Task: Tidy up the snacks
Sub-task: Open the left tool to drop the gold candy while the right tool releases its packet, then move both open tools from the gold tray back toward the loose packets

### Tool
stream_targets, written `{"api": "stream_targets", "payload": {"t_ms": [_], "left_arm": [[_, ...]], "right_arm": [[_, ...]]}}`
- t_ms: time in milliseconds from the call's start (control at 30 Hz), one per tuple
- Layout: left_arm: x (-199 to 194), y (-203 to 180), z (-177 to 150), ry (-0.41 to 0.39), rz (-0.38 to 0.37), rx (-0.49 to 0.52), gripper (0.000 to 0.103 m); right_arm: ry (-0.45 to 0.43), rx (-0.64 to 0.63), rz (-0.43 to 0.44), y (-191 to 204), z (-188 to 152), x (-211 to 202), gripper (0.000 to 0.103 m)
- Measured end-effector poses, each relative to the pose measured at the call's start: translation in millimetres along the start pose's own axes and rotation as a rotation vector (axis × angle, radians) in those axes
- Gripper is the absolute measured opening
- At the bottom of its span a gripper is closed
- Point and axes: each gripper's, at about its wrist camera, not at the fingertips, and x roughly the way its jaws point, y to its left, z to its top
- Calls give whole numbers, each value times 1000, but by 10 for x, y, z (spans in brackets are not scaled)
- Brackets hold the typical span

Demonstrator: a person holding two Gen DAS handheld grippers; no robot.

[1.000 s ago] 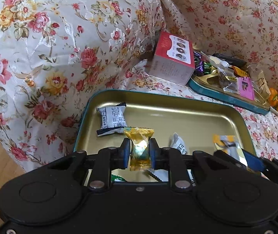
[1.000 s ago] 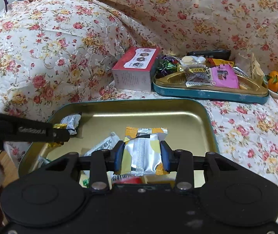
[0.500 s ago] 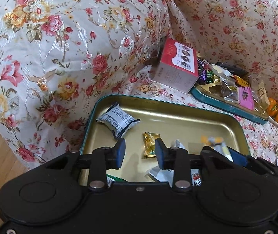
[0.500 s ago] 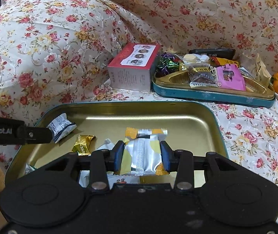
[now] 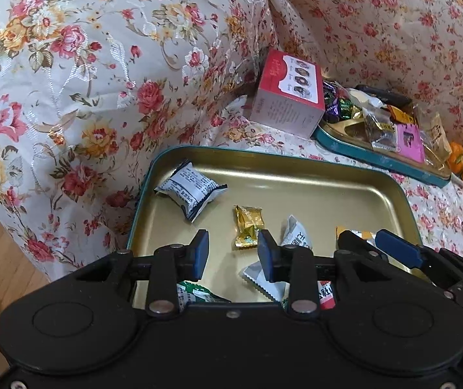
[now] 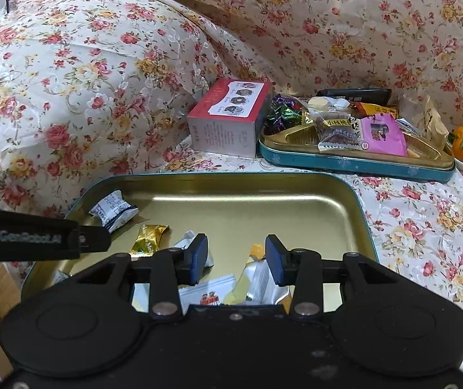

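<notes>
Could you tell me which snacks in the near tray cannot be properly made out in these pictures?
- Left wrist view: green-and-white packet, mostly behind the left tool.
- Left wrist view: red-printed packet, only a sliver above the tool body.
- Right wrist view: silver-yellow packet, lower part covered by the right tool.
- Packet print: too small.

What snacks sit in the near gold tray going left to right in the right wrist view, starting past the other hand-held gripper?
White and navy packet → gold candy → small white wrapper → silver and yellow packet.
</notes>
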Motion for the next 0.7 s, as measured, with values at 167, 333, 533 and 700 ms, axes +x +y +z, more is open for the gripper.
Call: {"api": "stream_targets", "payload": {"t_ms": [167,333,533,700], "left_arm": [[-30,-32,-4,-7,6,13,43],[-66,-61,-2,-14,5,21,43],[-134,-122,-18,-30,-1,35,43],[-178,-227,-65,-38,-13,67,43]], "right_arm": [[-1,5,2,-8,-47,-82,42],[-9,18,1,-45,-76,-194,42],[-25,37,-13,-129,-122,-356,42],[-37,44,-32,-236,-168,-496,42]]}}
